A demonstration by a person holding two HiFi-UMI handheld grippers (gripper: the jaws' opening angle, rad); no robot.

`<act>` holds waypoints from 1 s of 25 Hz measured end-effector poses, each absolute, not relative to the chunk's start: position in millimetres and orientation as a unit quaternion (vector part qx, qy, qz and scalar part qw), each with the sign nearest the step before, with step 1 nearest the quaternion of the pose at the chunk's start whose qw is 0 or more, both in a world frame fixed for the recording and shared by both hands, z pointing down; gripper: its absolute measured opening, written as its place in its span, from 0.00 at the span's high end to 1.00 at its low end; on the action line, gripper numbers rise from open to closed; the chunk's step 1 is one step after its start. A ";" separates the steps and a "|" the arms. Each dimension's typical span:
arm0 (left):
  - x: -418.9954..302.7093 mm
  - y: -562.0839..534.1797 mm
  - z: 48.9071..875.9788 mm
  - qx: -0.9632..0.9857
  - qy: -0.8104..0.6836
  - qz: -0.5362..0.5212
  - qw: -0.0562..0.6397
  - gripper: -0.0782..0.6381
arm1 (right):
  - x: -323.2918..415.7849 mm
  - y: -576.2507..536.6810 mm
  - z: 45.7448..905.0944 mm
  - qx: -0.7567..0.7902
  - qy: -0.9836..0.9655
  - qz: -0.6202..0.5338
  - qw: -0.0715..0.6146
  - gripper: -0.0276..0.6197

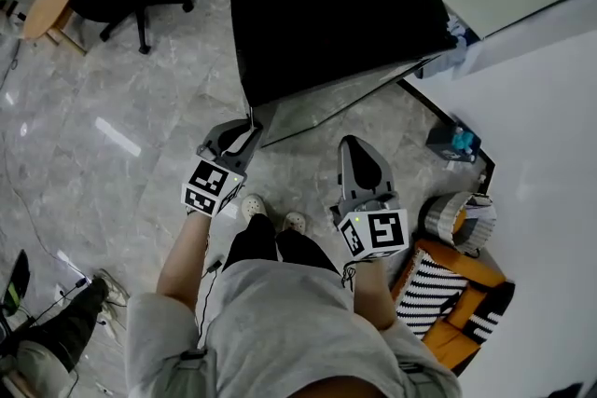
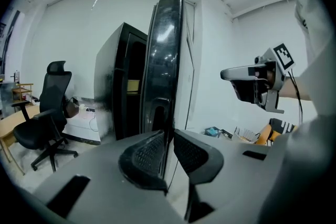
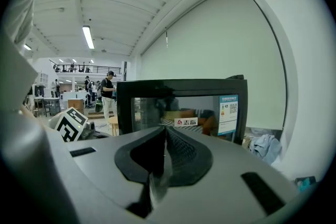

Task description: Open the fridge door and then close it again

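Fridge door (image 2: pixel 164 60) bottom behind left tool (image 2: pixel 169 136)

Low on the glass of the fridge door (image 3: pixel 178 105), near its middle, a small white label (image 3: pixel 186 122) carries a red logo and the characters 志高. By the door's right edge, a blue sticker (image 3: pixel 229 114) bears a QR code and what may be an energy rating, its print too small to read.
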State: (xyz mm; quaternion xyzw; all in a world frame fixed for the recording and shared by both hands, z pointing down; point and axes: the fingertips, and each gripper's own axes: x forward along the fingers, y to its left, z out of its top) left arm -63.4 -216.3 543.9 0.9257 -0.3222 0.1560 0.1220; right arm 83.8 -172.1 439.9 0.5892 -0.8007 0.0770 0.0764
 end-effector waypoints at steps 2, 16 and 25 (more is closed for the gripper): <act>-56.6 -201.9 543.0 0.924 -0.328 0.155 0.124 0.80 | 88.4 -165.7 436.4 0.587 -0.803 0.075 0.073 0.92; -28.2 -136.4 541.1 0.900 -0.381 0.159 0.142 0.81 | 109.7 -126.3 420.1 0.564 -0.821 0.066 0.059 0.92; -12.0 -110.5 540.7 0.886 -0.416 0.153 0.134 0.81 | 124.3 -109.6 416.6 0.556 -0.827 0.066 0.053 0.92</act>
